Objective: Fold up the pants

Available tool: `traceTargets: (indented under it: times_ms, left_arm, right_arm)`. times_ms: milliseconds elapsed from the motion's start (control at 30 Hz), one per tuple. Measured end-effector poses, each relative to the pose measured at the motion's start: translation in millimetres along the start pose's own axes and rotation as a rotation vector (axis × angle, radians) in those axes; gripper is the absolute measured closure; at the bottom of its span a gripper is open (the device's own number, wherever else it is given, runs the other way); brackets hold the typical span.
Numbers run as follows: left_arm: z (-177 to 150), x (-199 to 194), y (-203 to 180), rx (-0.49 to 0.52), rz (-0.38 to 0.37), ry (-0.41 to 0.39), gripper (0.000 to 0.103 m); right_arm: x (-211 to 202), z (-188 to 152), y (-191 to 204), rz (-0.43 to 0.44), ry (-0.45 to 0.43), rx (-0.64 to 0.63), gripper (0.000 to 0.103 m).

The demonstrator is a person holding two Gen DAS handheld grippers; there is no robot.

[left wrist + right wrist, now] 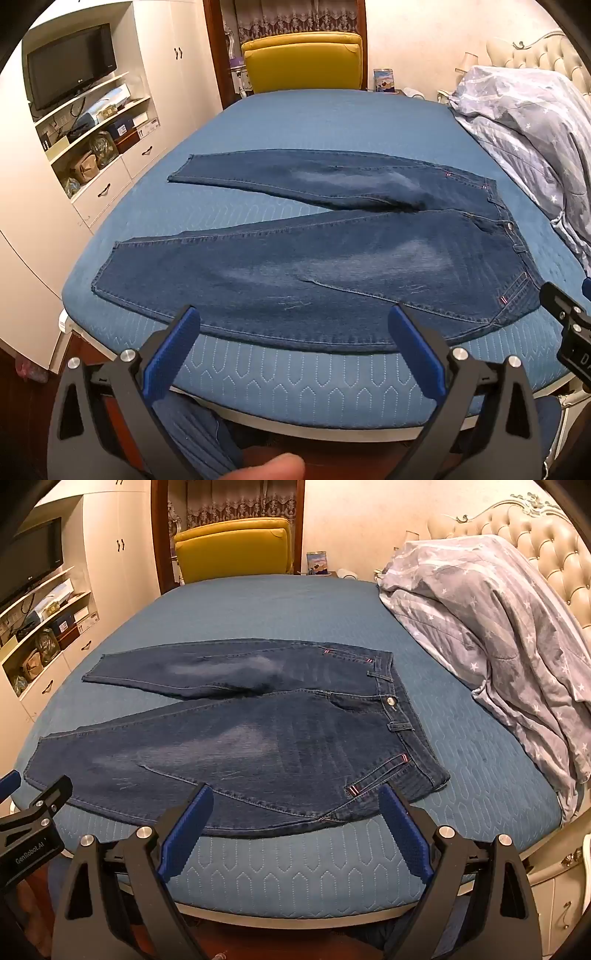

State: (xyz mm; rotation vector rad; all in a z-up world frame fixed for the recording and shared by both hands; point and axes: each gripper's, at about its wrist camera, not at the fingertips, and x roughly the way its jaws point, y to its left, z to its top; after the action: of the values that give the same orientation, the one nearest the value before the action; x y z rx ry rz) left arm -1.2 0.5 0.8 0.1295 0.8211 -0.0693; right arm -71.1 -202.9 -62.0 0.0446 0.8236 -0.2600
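Dark blue jeans (314,254) lie flat and unfolded on a blue quilted bed (295,376), legs spread in a V toward the left, waistband at right. Pale faded patches mark both thighs. The left tongs (295,328) and right tongs (295,805) hover released over the near edge, holding nothing.
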Motion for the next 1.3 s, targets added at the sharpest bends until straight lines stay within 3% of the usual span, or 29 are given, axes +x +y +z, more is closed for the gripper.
traceTargets:
  times_ms: [1300]
  left_arm:
    - [2.8, 6.8, 0.7, -0.008, -0.01, 0.014, 0.001]
  right_arm:
    - [-0.4, 4.4, -3.0, -0.007, -0.006, -0.008, 0.015]
